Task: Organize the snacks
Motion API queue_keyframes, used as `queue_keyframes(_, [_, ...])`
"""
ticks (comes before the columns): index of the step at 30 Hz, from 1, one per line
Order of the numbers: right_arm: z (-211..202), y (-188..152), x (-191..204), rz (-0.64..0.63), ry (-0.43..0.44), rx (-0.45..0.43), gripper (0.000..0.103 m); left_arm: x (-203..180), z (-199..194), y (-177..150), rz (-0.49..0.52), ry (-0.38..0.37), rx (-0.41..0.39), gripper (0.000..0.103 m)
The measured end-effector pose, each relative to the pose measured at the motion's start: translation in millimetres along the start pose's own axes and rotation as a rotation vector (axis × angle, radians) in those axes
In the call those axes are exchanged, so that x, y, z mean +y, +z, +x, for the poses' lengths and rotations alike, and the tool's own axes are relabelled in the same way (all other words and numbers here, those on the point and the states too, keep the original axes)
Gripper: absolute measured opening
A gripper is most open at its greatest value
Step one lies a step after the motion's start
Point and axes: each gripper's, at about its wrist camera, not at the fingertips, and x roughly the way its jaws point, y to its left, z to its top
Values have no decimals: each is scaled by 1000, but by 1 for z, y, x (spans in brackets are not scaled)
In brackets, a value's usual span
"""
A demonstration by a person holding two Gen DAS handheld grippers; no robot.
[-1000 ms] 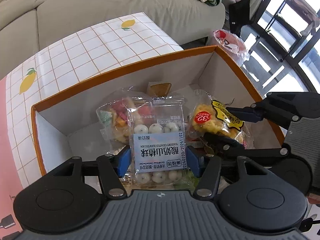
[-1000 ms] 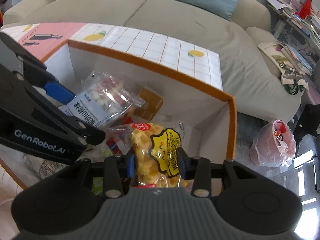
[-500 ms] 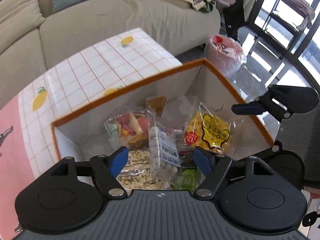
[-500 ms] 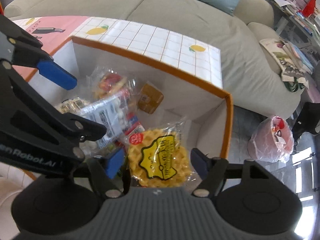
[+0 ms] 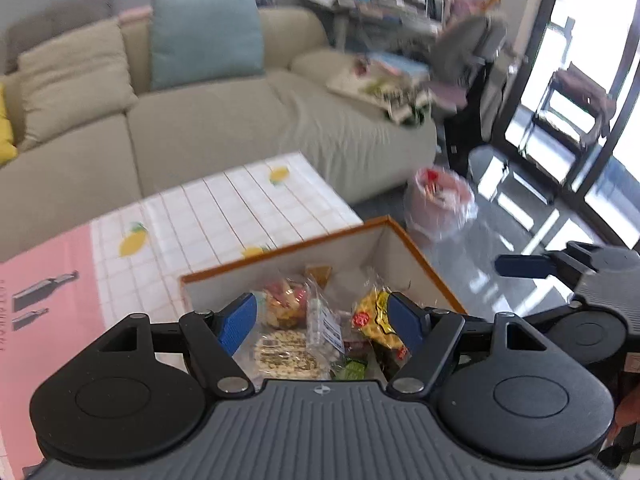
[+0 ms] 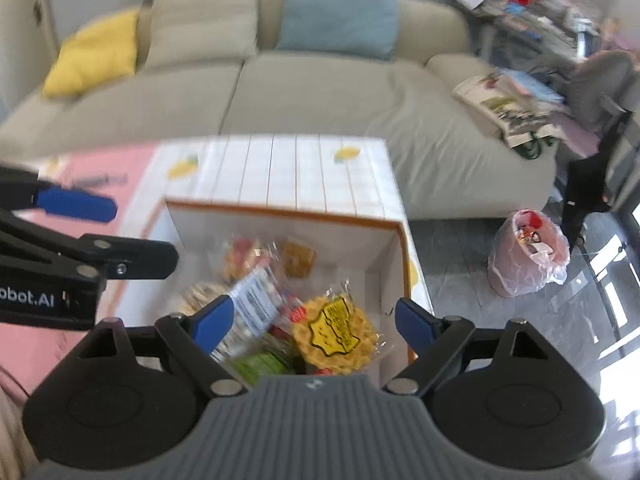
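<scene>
Since a second ago both grippers have let go of their packets and risen clear of the orange-rimmed white cardboard box [image 5: 416, 248], so that the sofa and room now fill the upper part of each view. The left gripper [image 5: 320, 320], black with blue pads, stands with its jaws well apart and nothing between them; it hangs above the box's near-left part. The right gripper [image 6: 316, 320] has its jaws spreading at this moment, with nothing clamped; the snacks seen between its fingers lie below in the box.

The clear packet of white yogurt-coated balls with a white label [image 6: 256, 300], which the left gripper held before, now lies tilted among the other snacks near the middle of the box. The yellow waffle packet with a yellow-and-black label [image 6: 336, 332], released by the right gripper, lies flat toward the box's right wall, just beside the labelled packet. Behind them, toward the far wall, sit a clear bag of mixed coloured snacks [image 5: 284, 304] and a small brown square packet [image 6: 298, 258]. A green packet [image 6: 260, 362] shows at the near edge.

The box stands at the right end of the table covered with a white-checked lemon-print and pink cloth [image 5: 224, 216]. A pink plastic bag [image 6: 528, 252] sits on the floor beyond the table's right edge.
</scene>
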Motion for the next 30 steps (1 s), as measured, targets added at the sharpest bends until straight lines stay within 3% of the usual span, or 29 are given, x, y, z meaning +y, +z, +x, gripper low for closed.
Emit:
queue_keyframes(7, [-66, -31, 24, 132, -32, -238, 93, -3, -66, -31, 59, 127, -179, 87])
queue_keyframes(11, [-89, -61, 49, 163, -22, -318, 96, -1, -90, -57, 66, 167, -226, 87])
queue_keyframes(21, [-113, -112, 116, 82, -74, -361, 99, 10, -109, -119, 75, 270, -258, 87])
queue_keyframes(24, [-112, -121, 126, 61, -104, -358, 99, 19, -106, -132, 46, 300, -233, 87])
queue_keyframes(30, [-100, -138, 134, 59, -164, -324, 100, 43, -94, -156, -27, 280, -161, 87])
